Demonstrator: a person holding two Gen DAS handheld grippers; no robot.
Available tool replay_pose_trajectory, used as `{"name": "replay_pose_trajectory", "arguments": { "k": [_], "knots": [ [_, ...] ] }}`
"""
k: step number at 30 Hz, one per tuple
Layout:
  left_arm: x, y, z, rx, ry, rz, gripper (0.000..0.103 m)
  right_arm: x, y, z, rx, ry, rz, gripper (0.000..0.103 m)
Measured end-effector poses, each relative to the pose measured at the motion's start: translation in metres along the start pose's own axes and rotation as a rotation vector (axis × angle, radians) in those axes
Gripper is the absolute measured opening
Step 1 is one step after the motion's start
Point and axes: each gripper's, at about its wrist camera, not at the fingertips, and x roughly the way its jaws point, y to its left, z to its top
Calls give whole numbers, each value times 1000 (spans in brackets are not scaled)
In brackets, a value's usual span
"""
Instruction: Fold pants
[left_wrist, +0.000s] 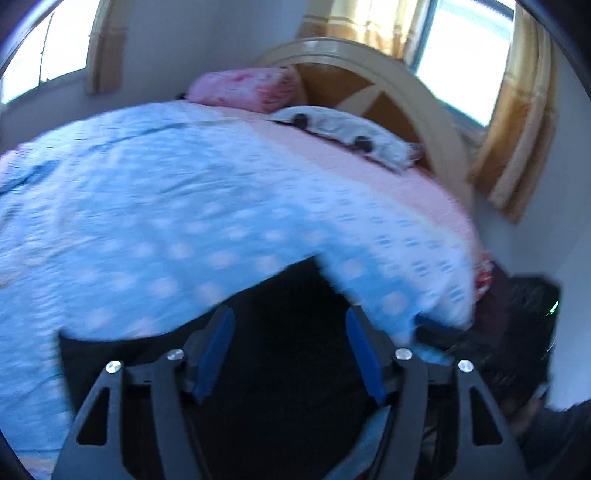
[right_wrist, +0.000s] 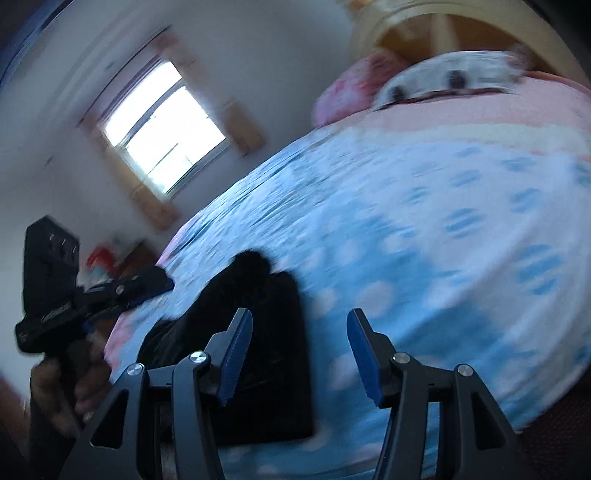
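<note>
My left gripper (left_wrist: 290, 350) is standing with its jaws spread, the blue pads (left_wrist: 214, 354) well apart and pinching nothing; the black pants (left_wrist: 295, 369) are lying under and beyond them, filling the gap as a dark, blurred mass. In this left wrist view the pants are resting on the blue bedspread (left_wrist: 147, 221) with its pale dots, at the near edge of the bed. Farther off a pink pillow (left_wrist: 251, 88) and a white pillow (left_wrist: 343, 129) are leaning by the wooden headboard (left_wrist: 388, 88), with a bright window (left_wrist: 469, 48) behind. At the right edge my right gripper (left_wrist: 524, 317) is showing as a dark blur; I cannot tell its jaws from here.

In the right wrist view my right gripper (right_wrist: 299, 350) is also holding its jaws spread, nothing between the pads (right_wrist: 236, 354). The pants (right_wrist: 251, 332) are lying folded into a dark block on the bedspread (right_wrist: 424, 240), just left of and below my left finger; whether that finger is touching the cloth I cannot tell. My left gripper (right_wrist: 147, 284) is hovering at the left beyond the pants, gripped by my hand (right_wrist: 55, 387), and the other window (right_wrist: 162, 125) is glowing on the wall.
</note>
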Motion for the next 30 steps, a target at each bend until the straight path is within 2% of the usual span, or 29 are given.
{"name": "replay_pose_trajectory", "arguments": {
  "k": [2, 7, 8, 10, 12, 17, 24, 30],
  "knots": [
    [-8, 22, -19, -19, 9, 78, 66, 7, 8, 0, -13, 28, 34, 55],
    [-6, 55, -75, -52, 81, 164, 69, 44, 21, -8, -31, 195, 41, 56],
    [-5, 56, -83, -45, 83, 176, 69, 50, 20, -11, -23, 225, 37, 49],
    [-8, 58, -97, -35, 61, 193, 72, 53, 12, -16, 12, 266, 40, 27],
    [-6, 57, -105, -21, 41, 200, 77, 48, 7, -19, 23, 285, 40, 21],
    [1, 61, -109, -28, -19, 183, 93, 45, 5, -31, -23, 349, -19, 20],
    [-6, 67, -101, -86, -15, 184, 94, 36, 22, -31, -108, 420, -63, 20],
    [-4, 77, -105, -120, 24, 225, 94, 35, 28, -25, -156, 443, -97, 22]
  ]
}}
